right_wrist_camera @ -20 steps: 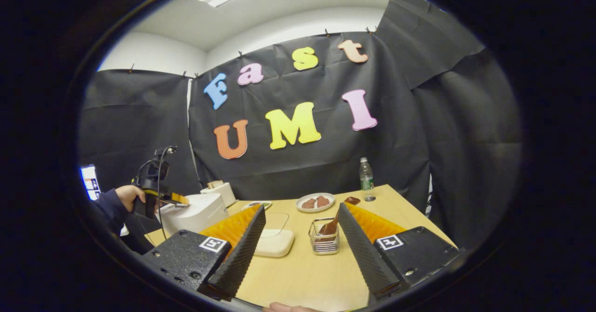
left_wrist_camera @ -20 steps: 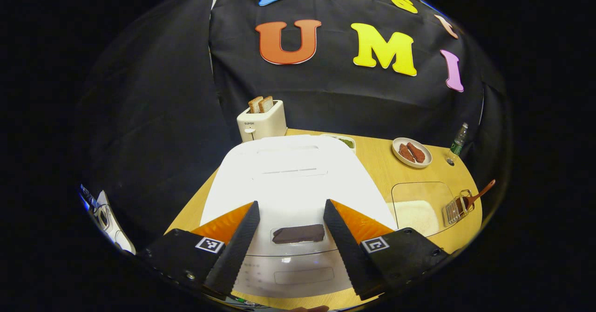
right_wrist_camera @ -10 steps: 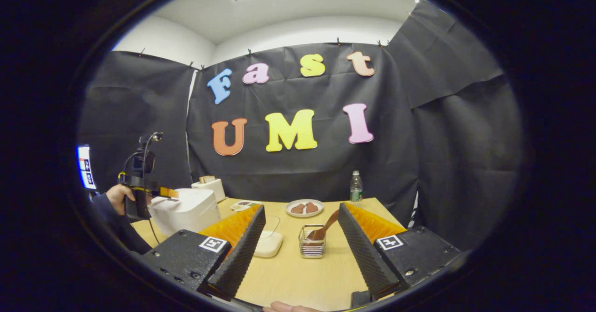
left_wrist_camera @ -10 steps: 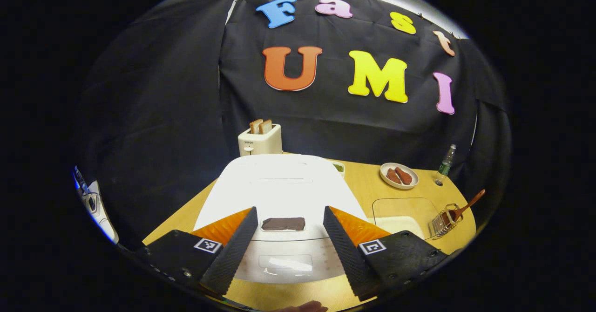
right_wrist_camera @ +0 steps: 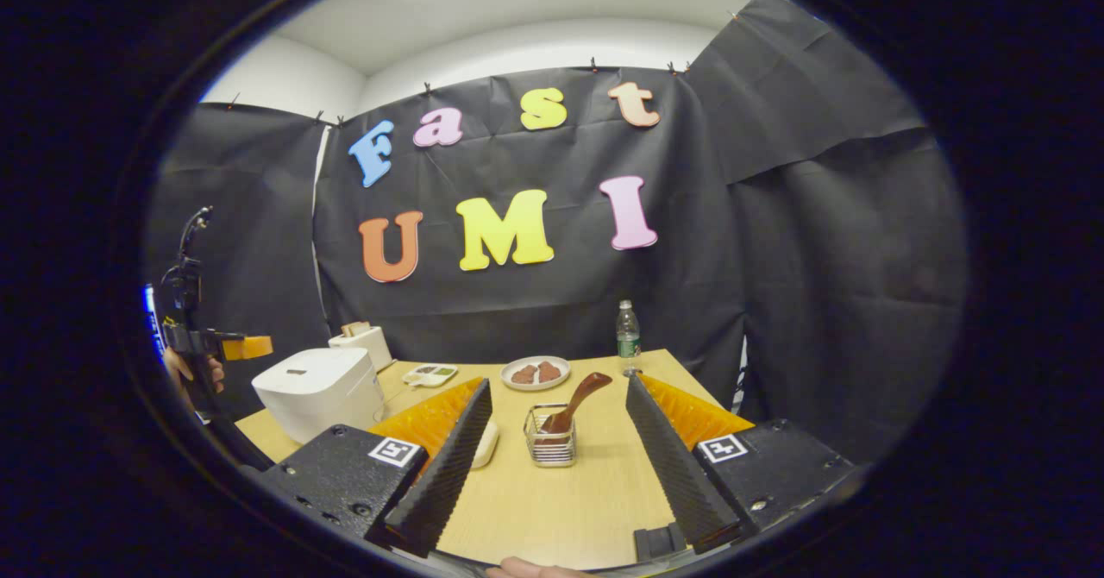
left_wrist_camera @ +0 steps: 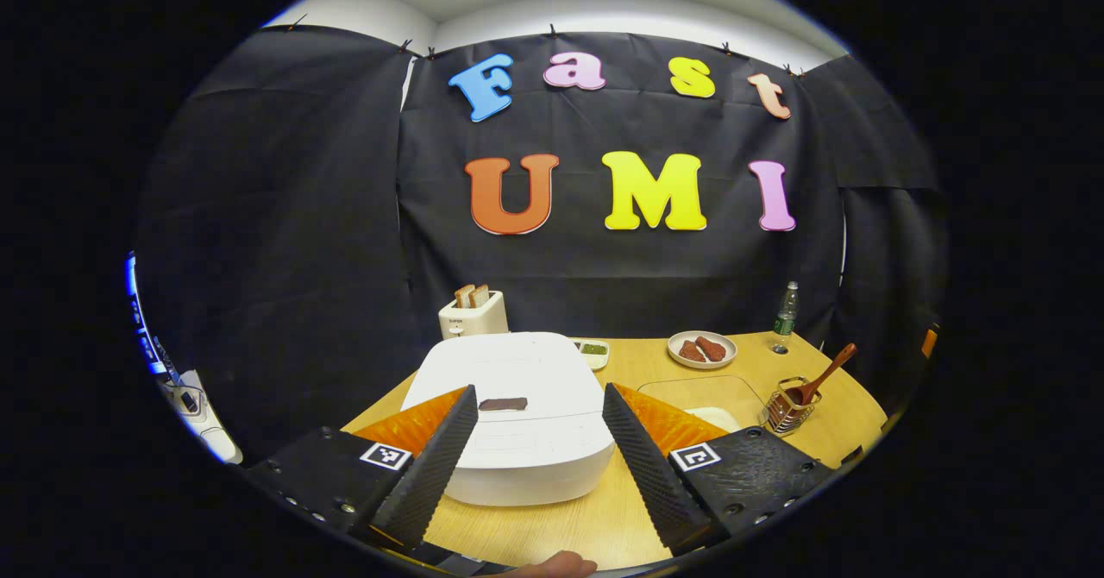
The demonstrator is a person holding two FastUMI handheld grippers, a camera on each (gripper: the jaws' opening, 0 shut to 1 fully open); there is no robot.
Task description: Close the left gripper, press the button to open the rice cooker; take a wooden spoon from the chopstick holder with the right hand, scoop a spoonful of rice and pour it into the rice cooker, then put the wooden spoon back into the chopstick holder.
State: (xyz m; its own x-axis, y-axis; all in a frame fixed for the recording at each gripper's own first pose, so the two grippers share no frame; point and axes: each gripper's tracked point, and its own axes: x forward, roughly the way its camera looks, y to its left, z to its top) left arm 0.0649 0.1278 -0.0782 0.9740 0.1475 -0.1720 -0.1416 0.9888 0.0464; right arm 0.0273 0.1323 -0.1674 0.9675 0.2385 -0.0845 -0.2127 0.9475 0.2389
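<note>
**Left gripper backed way off the cooker, lid still down**

So compared to a second ago, the left gripper [left_wrist_camera: 539, 440] has pulled back and up from the rice cooker [left_wrist_camera: 517, 414]. Before, the white lid took up most of the left gripper view and the dark button [left_wrist_camera: 503, 404] sat right between the fingers; now the whole cooker fits in front of them, with tabletop showing below it. Its fingers are spread wide, same as before, nothing between them. The lid is closed.

The right gripper [right_wrist_camera: 556, 457] is spread wide too, holding nothing, hovering over the wooden table [right_wrist_camera: 561, 509]. It has also swung a bit: the chopstick holder [right_wrist_camera: 550, 446] now sits nearer its left finger.

Containers: the wire chopstick holder has one wooden spoon [right_wrist_camera: 576, 398] leaning out of it. The clear box of rice [left_wrist_camera: 716, 401] is between the cooker and the holder. One white plate [left_wrist_camera: 702, 349] carries two brown pieces. One toaster [left_wrist_camera: 472, 315] has two slices of bread sticking up. One small tray [left_wrist_camera: 593, 351] holds something green. One water bottle [right_wrist_camera: 628, 338] stands at the back.

In the right gripper view, the left gripper is off to the left, well above the cooker, with a hand [right_wrist_camera: 185, 371] on its grip.
</note>
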